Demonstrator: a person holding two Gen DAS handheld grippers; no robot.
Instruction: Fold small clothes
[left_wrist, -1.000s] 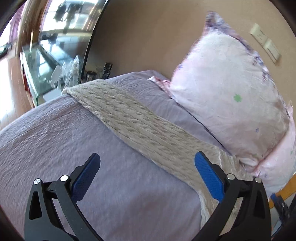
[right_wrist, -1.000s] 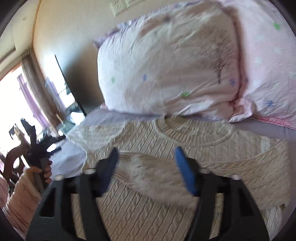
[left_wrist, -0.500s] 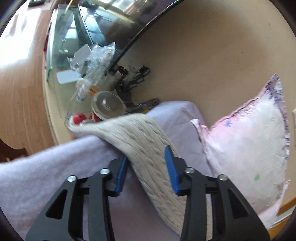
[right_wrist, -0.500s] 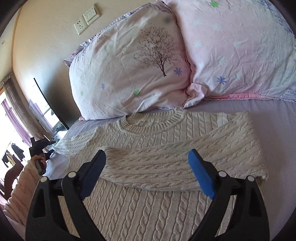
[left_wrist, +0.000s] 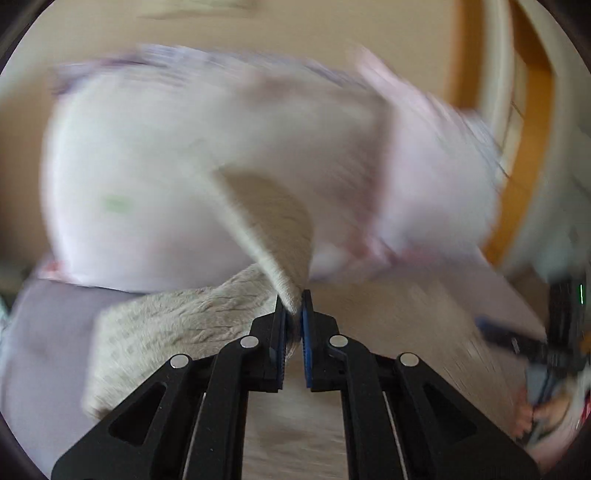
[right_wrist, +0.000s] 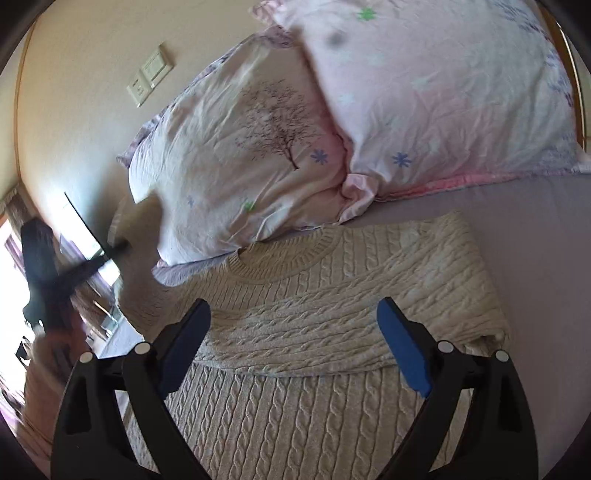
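A cream cable-knit sweater lies flat on the lilac bed, neck toward the pillows, with its right sleeve folded across the chest. My left gripper is shut on the cuff of the left sleeve and holds it lifted above the sweater; this view is motion-blurred. In the right wrist view the left gripper shows at the far left with the raised sleeve. My right gripper is open and empty, hovering over the sweater's chest.
Two pink floral pillows lean on the wall behind the sweater. Lilac bedsheet lies bare to the right. Wall switches sit above. A wooden frame is at the right in the left wrist view.
My left gripper closed on the left sleeve cuff, lifted it and swung it toward the sweater's body. My right gripper moved slightly and stays open over the folded right sleeve.
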